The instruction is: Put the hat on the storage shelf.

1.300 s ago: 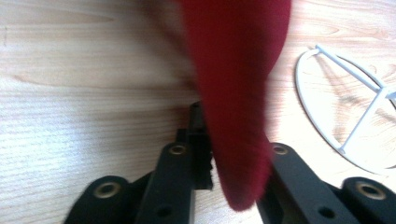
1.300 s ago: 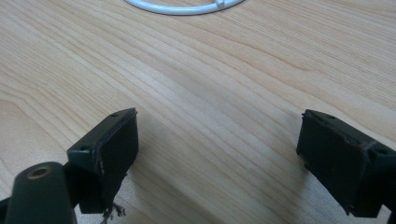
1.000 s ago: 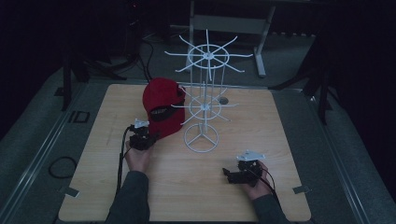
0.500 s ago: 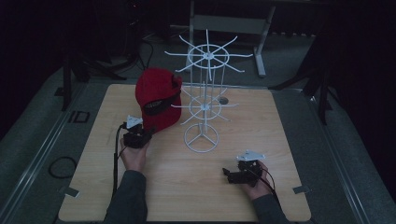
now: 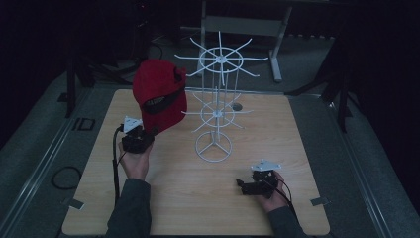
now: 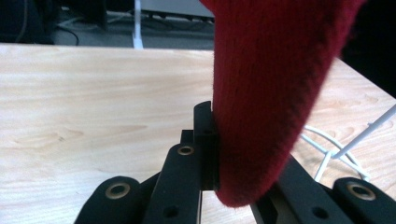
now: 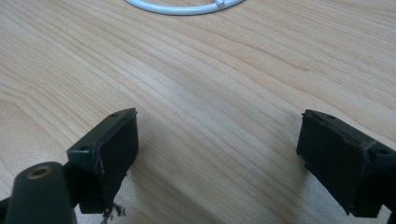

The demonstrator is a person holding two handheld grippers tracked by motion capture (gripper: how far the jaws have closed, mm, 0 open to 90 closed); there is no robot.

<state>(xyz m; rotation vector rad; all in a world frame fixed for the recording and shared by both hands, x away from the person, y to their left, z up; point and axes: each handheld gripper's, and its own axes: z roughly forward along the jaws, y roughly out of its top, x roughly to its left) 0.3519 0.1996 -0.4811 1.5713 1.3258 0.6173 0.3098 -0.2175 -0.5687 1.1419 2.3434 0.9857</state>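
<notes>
Since a second ago the left gripper (image 5: 137, 140) has risen from the desk (image 5: 297, 148) and carried the red knitted hat (image 5: 159, 95) up with it; before, the hat sat lower, close against the middle tier of the white wire display stand (image 5: 216, 111), and now it hangs higher, its crown about level with the stand's top wheel of hooks and just to the left of it. The right gripper (image 5: 247, 187) has not shifted at all. The person's left forearm comes in from the near edge and runs straight up toward the hat, wrist raised, the gripper pointing up and away. In the left gripper view its black jaws are clenched on the hat's lower hem (image 6: 252, 140), the knit pinched between them and hanging over the right jaw, with the stand's round base (image 6: 336, 154) showing beyond on the right. The right hand (image 5: 270, 191) rests low near the near right corner, its gripper lying level and aimed toward the left; in the right gripper view the jaws stand wide apart over bare wood, nothing between them, the white ring of the stand's base (image 7: 187, 7) at the top edge. The hat is clear of the desk's surface, over the left half, toward the far left corner. The stand occupies the middle of the desk; the right side and the whole near strip between the two hands are open wood.
</notes>
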